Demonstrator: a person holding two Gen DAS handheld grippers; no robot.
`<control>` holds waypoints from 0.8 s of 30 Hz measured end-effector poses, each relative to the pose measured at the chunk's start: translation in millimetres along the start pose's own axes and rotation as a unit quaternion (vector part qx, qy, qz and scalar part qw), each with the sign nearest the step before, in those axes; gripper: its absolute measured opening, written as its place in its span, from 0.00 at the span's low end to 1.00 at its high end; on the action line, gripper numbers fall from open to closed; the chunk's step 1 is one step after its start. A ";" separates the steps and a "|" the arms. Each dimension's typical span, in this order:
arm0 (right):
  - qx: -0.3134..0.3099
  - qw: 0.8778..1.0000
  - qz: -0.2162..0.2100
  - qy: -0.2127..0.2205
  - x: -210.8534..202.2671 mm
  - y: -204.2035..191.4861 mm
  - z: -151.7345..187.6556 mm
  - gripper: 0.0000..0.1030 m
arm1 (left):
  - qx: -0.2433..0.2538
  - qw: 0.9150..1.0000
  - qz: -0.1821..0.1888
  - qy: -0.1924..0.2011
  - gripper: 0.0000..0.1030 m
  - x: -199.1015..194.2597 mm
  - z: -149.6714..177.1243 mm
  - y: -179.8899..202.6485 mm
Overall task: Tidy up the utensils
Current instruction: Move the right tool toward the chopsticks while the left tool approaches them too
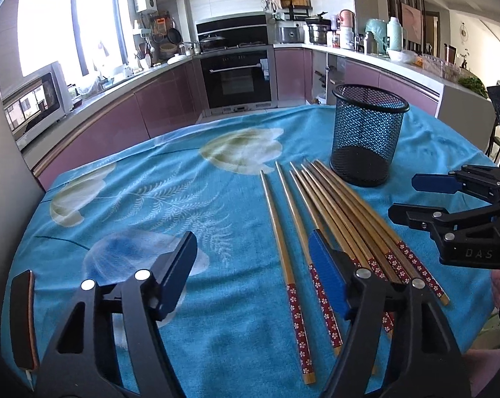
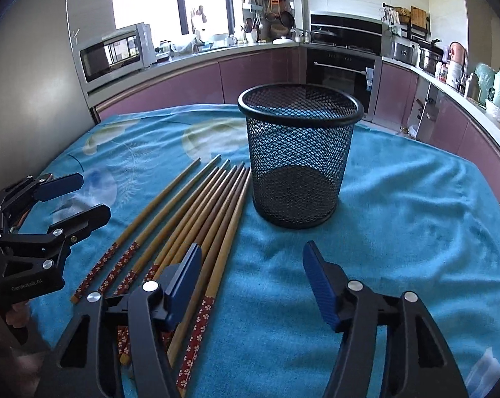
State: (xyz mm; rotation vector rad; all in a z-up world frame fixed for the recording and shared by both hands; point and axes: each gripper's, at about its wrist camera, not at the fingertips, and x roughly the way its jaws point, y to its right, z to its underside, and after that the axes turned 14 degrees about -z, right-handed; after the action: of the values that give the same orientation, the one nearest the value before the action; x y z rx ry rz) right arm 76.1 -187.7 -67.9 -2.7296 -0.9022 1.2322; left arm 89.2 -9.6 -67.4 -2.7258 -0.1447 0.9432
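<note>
The chopsticks lie on the worktop beside the mesh cup; both grippers' fingers stand apart above them, holding nothing.

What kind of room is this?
A home kitchen, most likely: a built-in oven, a microwave on the counter, and chopsticks lying beside a mesh holder on the table.

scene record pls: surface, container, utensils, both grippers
surface: table under a blue floral cloth
container: black mesh cup, upright, nothing in it
utensils: wooden chopsticks with red flowered ends, lying flat on the cloth beside the cup
left gripper: open, holds nothing
right gripper: open, holds nothing
</note>
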 end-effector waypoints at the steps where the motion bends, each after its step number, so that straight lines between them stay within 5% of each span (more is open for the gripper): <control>1: 0.000 1.000 -0.001 -0.006 2.5 0.8 -0.6 0.51 | 0.003 1.000 0.003 -0.005 0.65 5.0 -0.2 0.7; 11: 0.009 0.999 -0.015 -0.037 21.2 6.9 -9.1 0.39 | 0.006 0.996 0.043 -0.073 0.40 47.8 -2.6 8.0; 19: -0.009 0.998 0.000 -0.055 32.8 4.1 -17.5 0.37 | 0.014 0.993 0.066 -0.094 0.39 69.1 -11.0 17.0; 22: -0.007 0.998 -0.009 -0.055 35.2 5.3 -20.5 0.27 | 0.015 0.992 0.074 -0.099 0.32 77.2 -17.3 21.1; 24: 0.002 0.998 -0.026 -0.054 35.2 8.0 -21.6 0.11 | 0.011 0.991 0.082 -0.103 0.25 78.9 -20.2 22.8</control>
State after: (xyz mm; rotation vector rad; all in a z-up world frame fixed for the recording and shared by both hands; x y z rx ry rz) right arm 113.4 -171.8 -79.0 -2.6415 -0.9714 1.3806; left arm 163.9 -21.9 -105.1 -2.6454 0.0528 1.2648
